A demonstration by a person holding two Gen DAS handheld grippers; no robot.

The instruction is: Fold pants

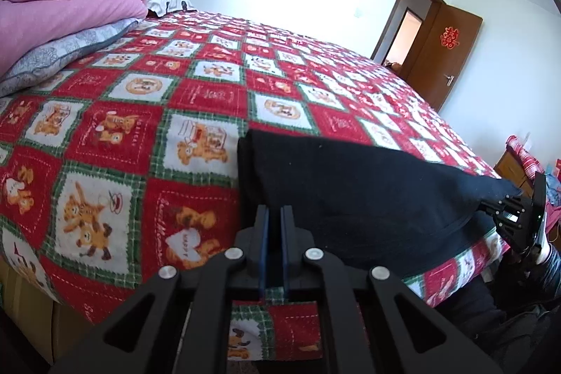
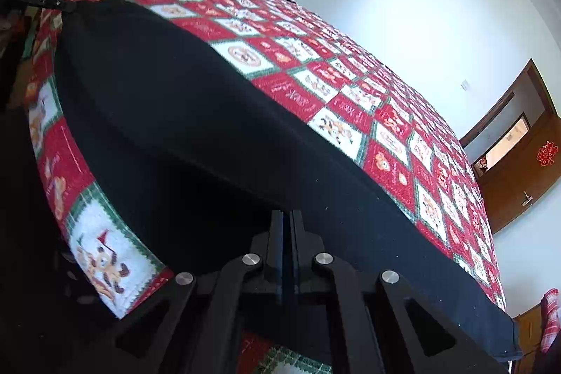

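Two grippers, fingers narrow, each pinching a near corner of the black pants [image 1: 368, 191] on the bed [image 1: 140, 128]: left gripper [image 1: 275, 216], right gripper [image 2: 287, 223]. Best lifted evenly, kept taut, carried over toward the far edge, aligned before letting go.
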